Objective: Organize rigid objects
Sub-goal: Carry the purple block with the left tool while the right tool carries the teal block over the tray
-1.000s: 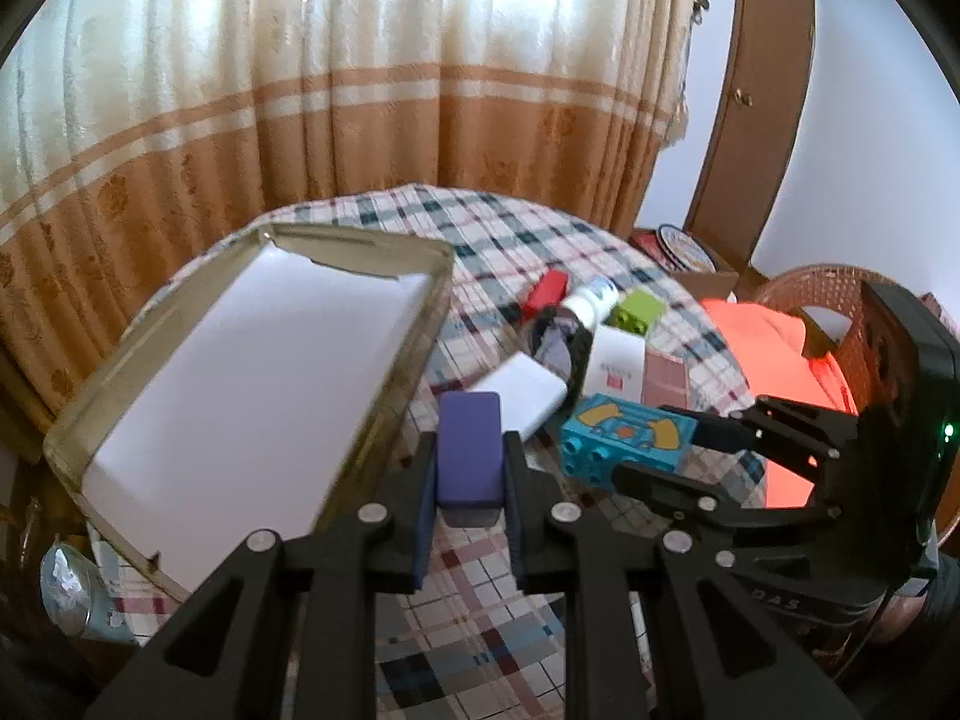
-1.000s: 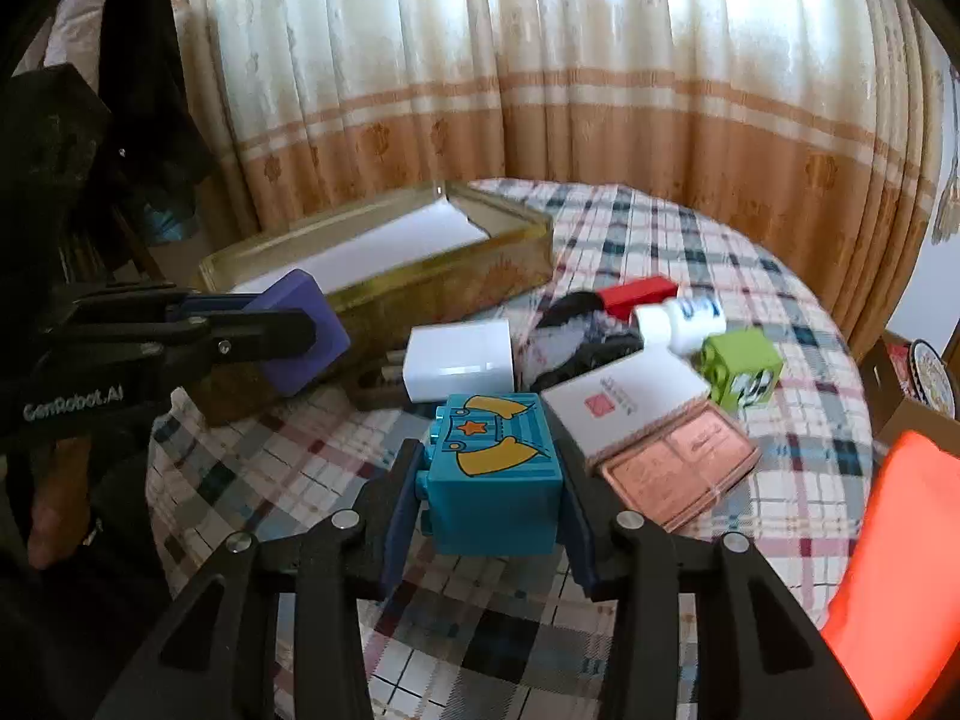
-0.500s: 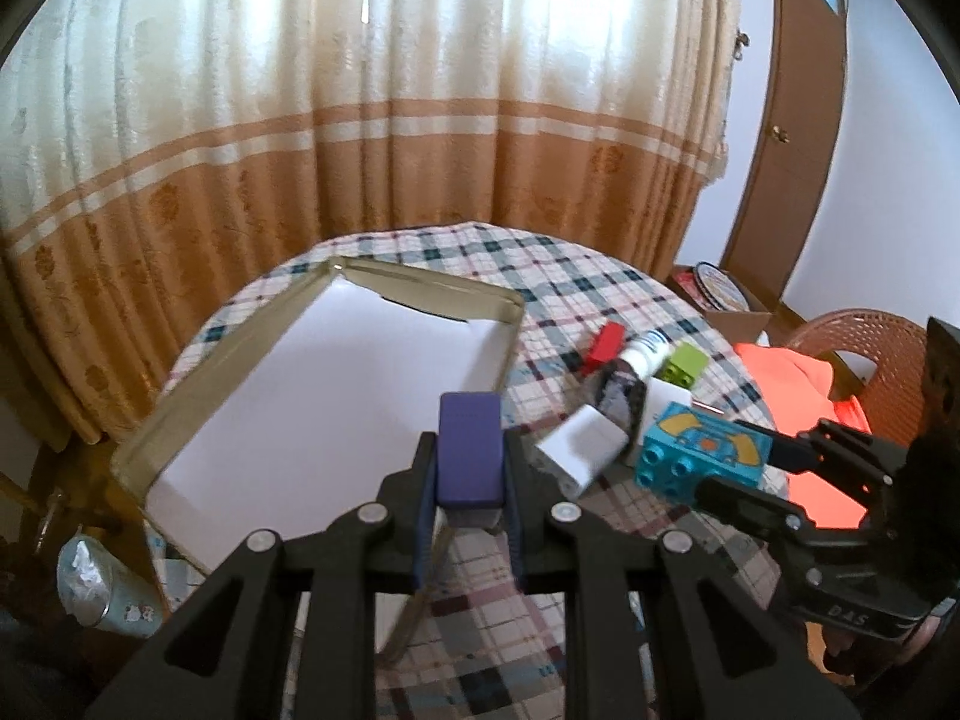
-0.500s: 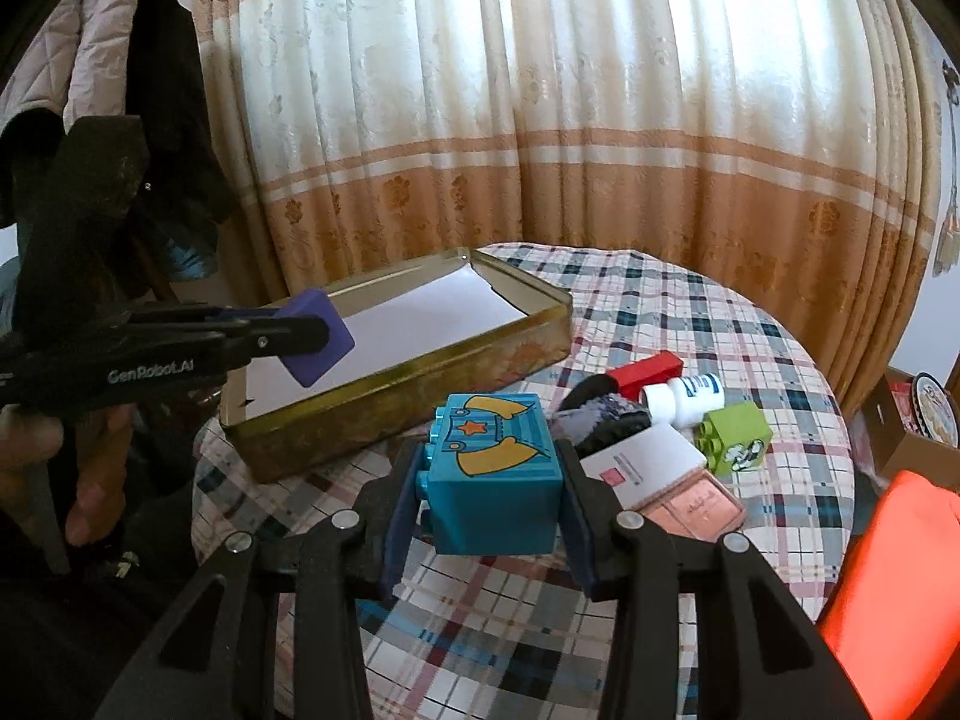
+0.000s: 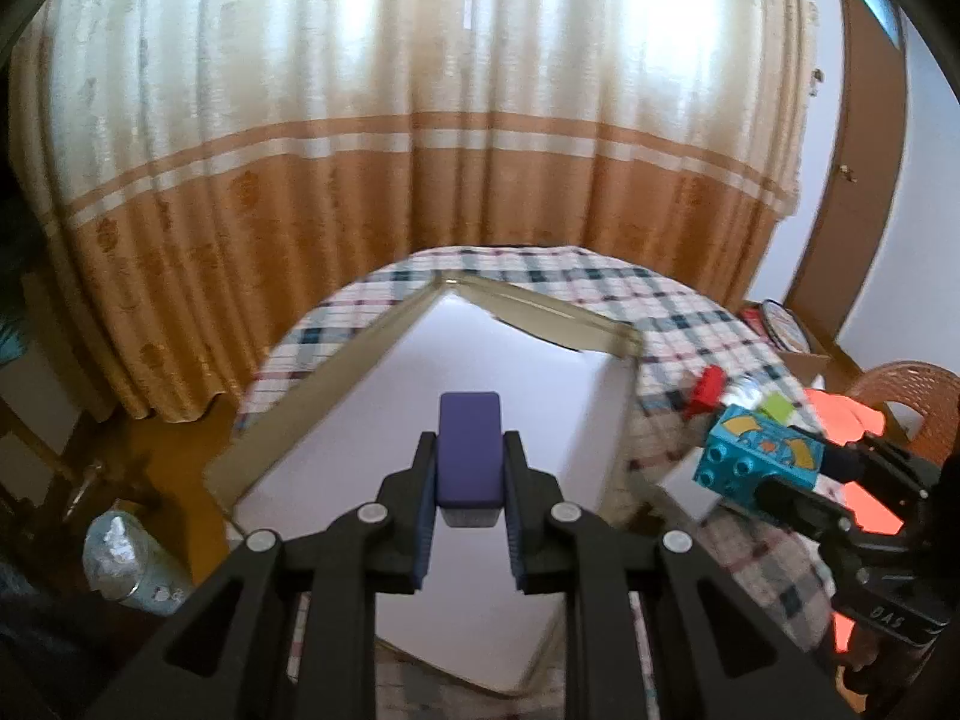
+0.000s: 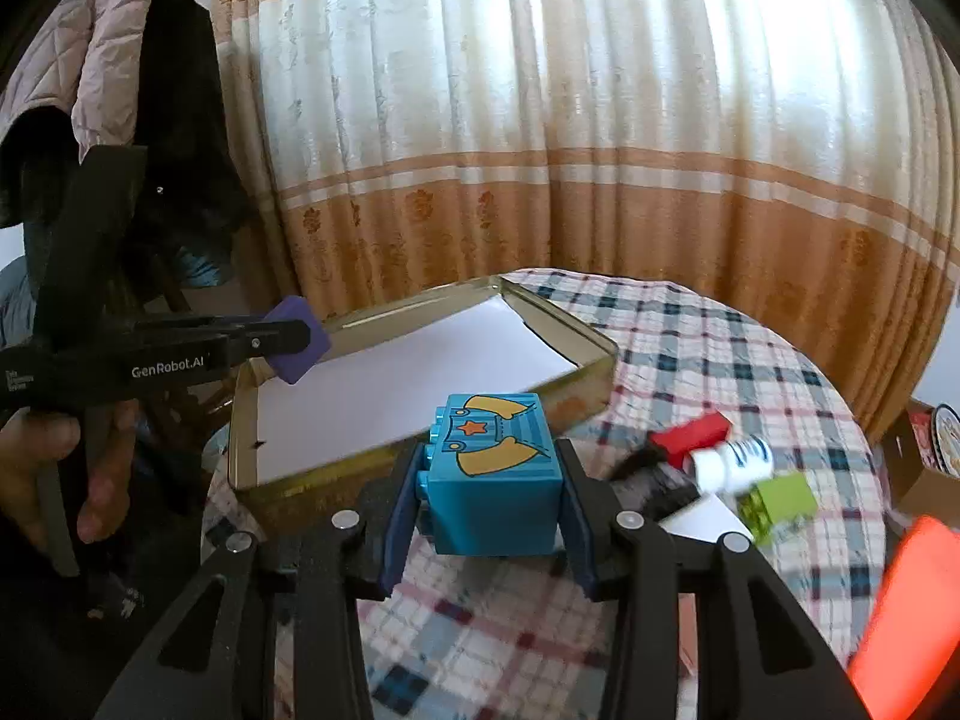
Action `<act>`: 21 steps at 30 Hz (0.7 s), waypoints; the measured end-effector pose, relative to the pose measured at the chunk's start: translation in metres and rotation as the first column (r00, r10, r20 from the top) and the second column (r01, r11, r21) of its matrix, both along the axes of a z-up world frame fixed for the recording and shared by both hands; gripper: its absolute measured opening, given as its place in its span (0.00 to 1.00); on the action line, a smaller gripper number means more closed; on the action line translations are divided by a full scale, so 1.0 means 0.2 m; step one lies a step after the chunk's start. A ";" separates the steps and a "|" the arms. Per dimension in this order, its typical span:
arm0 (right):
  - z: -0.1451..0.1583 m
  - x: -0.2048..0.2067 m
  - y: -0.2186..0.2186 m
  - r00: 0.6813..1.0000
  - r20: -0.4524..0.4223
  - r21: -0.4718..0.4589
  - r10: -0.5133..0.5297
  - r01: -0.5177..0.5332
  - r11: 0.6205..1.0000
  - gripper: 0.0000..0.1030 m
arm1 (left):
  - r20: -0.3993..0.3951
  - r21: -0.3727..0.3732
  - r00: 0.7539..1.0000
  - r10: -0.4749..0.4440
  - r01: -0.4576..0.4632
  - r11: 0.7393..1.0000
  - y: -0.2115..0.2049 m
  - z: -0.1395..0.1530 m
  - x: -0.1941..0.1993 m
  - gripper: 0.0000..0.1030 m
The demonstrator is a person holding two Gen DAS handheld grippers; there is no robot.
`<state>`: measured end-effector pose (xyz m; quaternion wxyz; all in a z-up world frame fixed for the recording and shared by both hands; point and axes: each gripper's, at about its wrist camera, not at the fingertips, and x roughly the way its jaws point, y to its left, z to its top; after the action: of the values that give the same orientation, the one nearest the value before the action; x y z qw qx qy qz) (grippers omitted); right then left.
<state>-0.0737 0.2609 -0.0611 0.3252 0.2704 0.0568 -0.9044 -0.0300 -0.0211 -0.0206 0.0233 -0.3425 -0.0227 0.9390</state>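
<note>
Clearly "GenRobot.AI" on left gripper (image 6: pixel 282 339) arm.

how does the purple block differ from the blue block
The purple block is plain, slim and rounded; the blue block is a chunkier cube with side studs and a printed star and orange shapes. The purple block is over the tin's white liner, the blue block outside its wall. Each is clamped between gripper fingers, off the table.

A cream-and-orange striped curtain (image 5: pixel 420 138) fills twelve o'clock. A brown door (image 5: pixel 864 168) stands at two o'clock, a wicker chair (image 5: pixel 918 396) at three, and jackets (image 6: pixel 120 72) hang at ten.
</note>
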 end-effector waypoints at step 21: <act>0.00 -0.22 -0.43 0.995 0.004 0.034 0.096 -0.096 0.995 0.43 | 0.069 0.026 0.991 0.111 -0.113 0.993 -0.23 -0.12 -0.15 0.17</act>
<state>-0.1169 0.1745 -0.0620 0.3637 0.2738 0.0851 -0.8863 -0.0595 -0.0680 -0.0453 -0.0250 -0.3719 -0.0564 0.9262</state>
